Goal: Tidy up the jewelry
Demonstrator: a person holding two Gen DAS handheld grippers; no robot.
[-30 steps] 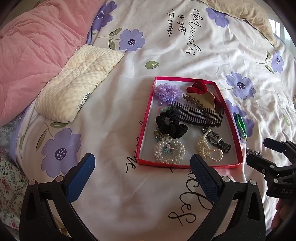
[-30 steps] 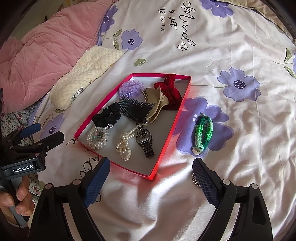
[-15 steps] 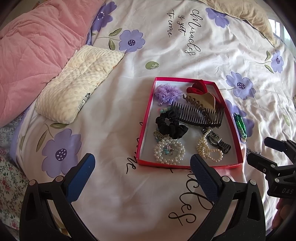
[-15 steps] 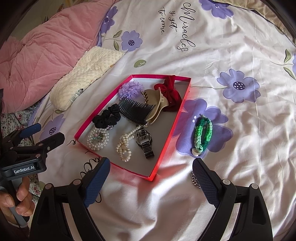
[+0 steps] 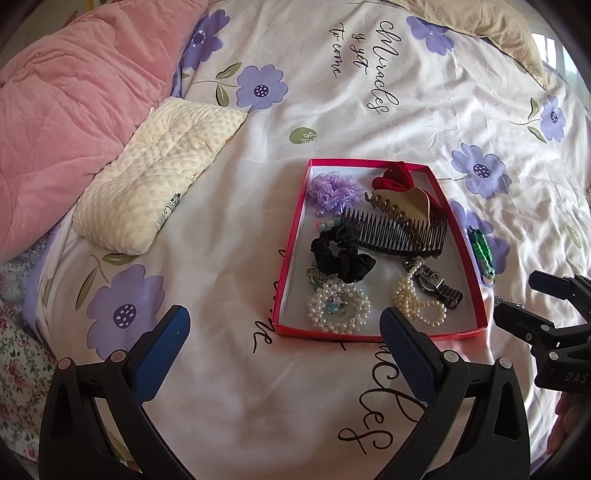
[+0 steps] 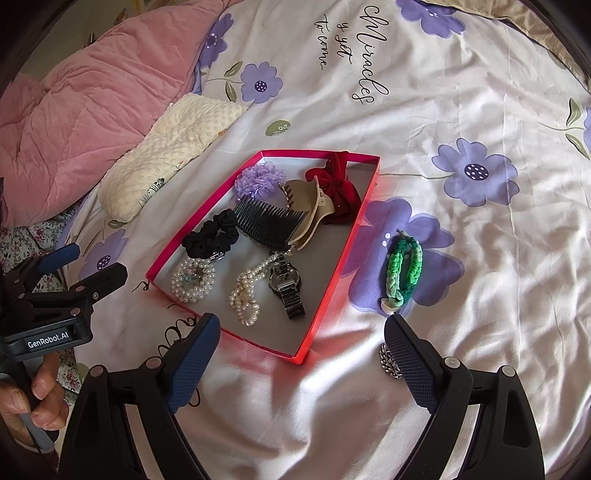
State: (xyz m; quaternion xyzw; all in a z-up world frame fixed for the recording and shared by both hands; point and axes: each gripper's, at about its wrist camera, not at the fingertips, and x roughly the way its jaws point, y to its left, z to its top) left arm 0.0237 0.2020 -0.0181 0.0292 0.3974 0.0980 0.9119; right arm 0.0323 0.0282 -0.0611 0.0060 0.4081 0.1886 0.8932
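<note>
A red tray (image 5: 476, 295) (image 6: 332, 273) lies on the bed. It holds a black comb (image 6: 267, 223), a black scrunchie (image 6: 210, 236), pearl bracelets (image 6: 192, 278), a metal watch (image 6: 288, 286), a beige claw clip, a red bow and a purple scrunchie. A green braided bracelet (image 6: 402, 266) (image 5: 480, 249) lies on the sheet right of the tray. A silver chain (image 6: 389, 360) lies by my right gripper's right finger. My left gripper (image 5: 284, 339) is open and empty before the tray's near left corner. My right gripper (image 6: 301, 345) is open and empty at the tray's near right corner.
A cream dotted pillow (image 5: 155, 173) and a pink quilt (image 5: 62, 110) lie at the left. A beige pillow (image 5: 476, 26) is at the far right. The floral sheet (image 6: 461, 110) stretches around the tray.
Almost nothing differs; the right wrist view has shifted very slightly. Both grippers stay open and empty.
</note>
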